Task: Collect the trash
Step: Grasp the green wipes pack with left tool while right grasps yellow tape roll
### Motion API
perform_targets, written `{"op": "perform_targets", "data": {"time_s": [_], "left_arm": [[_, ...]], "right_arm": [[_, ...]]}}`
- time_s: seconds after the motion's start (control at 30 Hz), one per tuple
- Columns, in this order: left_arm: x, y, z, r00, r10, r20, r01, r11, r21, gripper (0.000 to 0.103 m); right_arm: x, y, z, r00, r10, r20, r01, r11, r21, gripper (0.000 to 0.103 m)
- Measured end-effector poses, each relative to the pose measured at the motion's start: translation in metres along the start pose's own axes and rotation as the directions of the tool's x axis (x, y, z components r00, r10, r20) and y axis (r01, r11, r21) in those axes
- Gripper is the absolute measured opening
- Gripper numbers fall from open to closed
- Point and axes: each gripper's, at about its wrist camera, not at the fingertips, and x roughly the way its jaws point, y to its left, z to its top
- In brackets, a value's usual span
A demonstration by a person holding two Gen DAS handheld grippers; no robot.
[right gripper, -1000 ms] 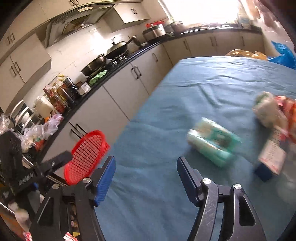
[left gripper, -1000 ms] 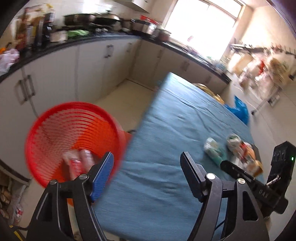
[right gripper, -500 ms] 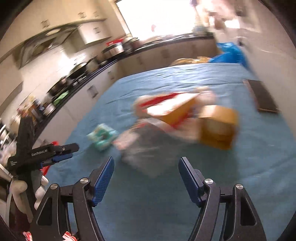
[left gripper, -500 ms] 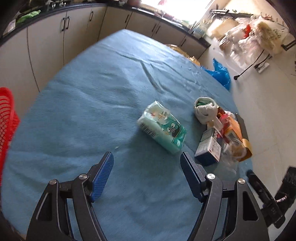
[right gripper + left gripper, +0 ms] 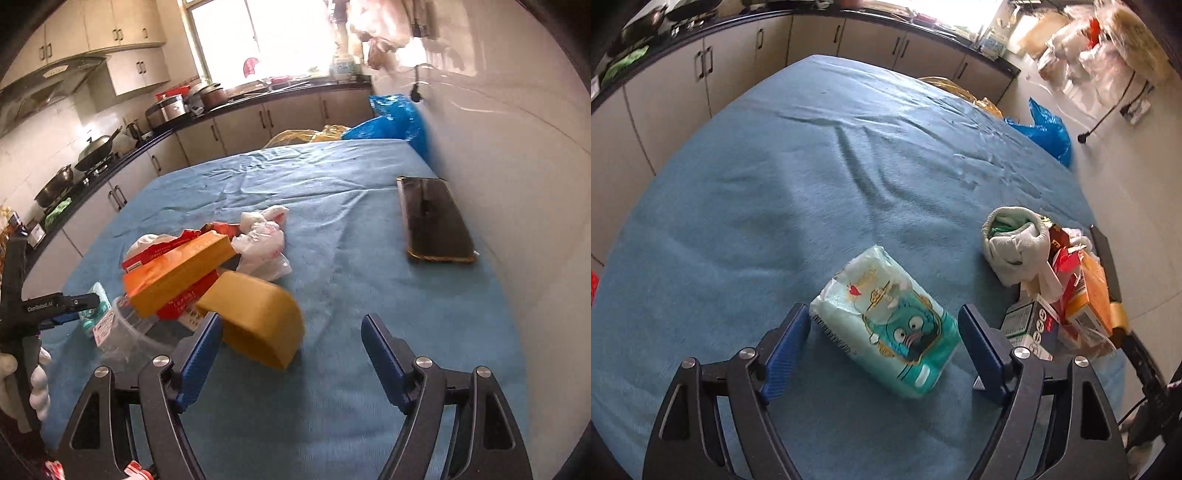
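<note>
A green tissue pack (image 5: pixel 886 321) lies on the blue tablecloth (image 5: pixel 775 184). My left gripper (image 5: pixel 882 343) is open with the pack between its fingers, not touching. To the right is a trash heap: a crumpled white cloth (image 5: pixel 1015 243), an orange box (image 5: pixel 1089 299), a small carton (image 5: pixel 1030 325). In the right wrist view my right gripper (image 5: pixel 291 350) is open and empty just before a yellow wedge-shaped piece (image 5: pixel 258 321), next to the orange box (image 5: pixel 177 273), a white plastic bag (image 5: pixel 262 240) and a clear plastic cup (image 5: pixel 122 332).
A dark flat device (image 5: pixel 432 218) lies near the wall on the right. A blue bag (image 5: pixel 395 118) and yellow bag (image 5: pixel 306 134) sit beyond the table's far end. Kitchen cabinets (image 5: pixel 683 81) run along the left. The left gripper (image 5: pixel 44 310) shows at the left edge.
My left gripper has swung from the red basket to the table and closed in around the tissue pack. My right gripper has turned right towards the trash heap and the yellow piece.
</note>
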Motion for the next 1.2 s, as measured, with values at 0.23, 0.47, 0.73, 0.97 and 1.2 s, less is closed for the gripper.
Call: {"op": "perform_targets", "data": {"time_s": [0.23,0.47,0.73,0.97,1.2], "left_arm": [[0.009,-0.026,-0.002,1.000,0.023,0.007,-0.024,0.998,0.066,0.086],[-0.001,-0.042,-0.021,0.999,0.013,0.041,-0.020,0.986,0.165,0.027],[-0.029,-0.031,-0.036,0.995,-0.064,0.070,0.053,0.988,0.145,0.018],[-0.062,-0.021,-0.049,0.987,-0.107,0.122,0.092,0.988,0.125,0.010],[-0.094,-0.006,-0.064,0.978,-0.121,0.170,0.105,0.989,0.100,0.010]], "right_arm": [[0.029,0.009,0.006,0.997,0.080,-0.022,-0.081,0.997,-0.018,0.084],[0.026,0.001,-0.002,0.987,0.155,-0.046,-0.152,0.987,0.054,0.029],[0.000,-0.010,-0.016,0.987,0.162,-0.013,-0.158,0.976,0.152,0.027],[-0.034,-0.002,-0.026,0.987,0.160,0.034,-0.163,0.975,0.151,0.027],[-0.055,0.014,-0.031,0.979,0.196,0.050,-0.201,0.970,0.135,0.027]]}}
